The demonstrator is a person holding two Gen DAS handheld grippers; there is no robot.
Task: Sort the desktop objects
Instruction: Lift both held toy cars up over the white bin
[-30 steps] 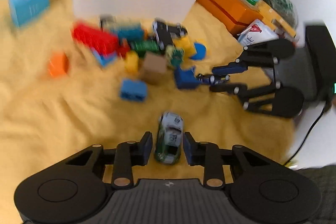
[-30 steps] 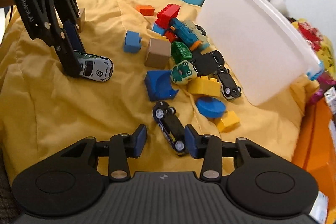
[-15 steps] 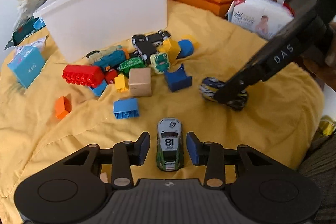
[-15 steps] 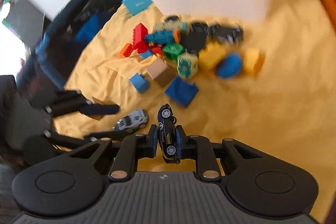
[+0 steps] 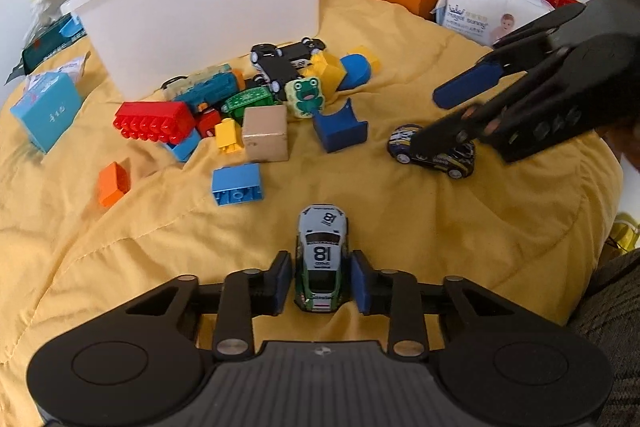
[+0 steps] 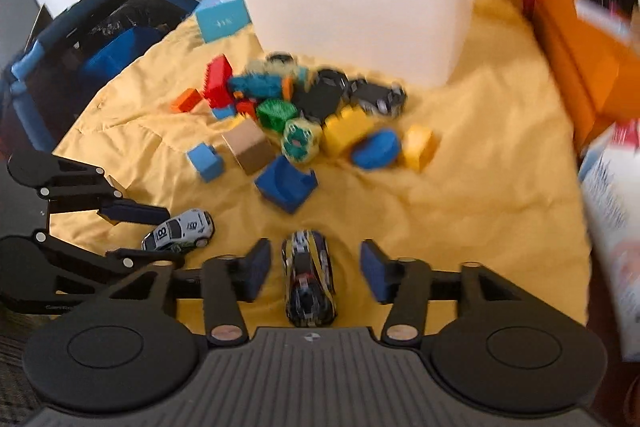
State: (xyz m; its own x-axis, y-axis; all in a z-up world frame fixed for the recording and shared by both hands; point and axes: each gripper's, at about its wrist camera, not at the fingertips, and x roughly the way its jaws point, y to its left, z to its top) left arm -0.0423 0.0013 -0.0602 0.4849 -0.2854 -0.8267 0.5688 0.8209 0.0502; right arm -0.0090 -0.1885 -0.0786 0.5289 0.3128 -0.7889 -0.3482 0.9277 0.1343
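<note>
left tongs (image 5: 320, 283) narrowing round white no. 81 car (image 5: 322, 259) on yellow cloth (image 5: 440, 227), pads not yet pressing. right tongs (image 6: 314, 271) just sprung wide, dark striped car (image 6: 308, 279) lying loose between. risks: cars rolling on soft folds, tongs clashing w/ each other.

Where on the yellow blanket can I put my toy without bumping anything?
Bare yellow blanket lies between the white race car and the dark toy car, and left of the orange block. It is crowded by the white bin, where blocks pile up.
</note>
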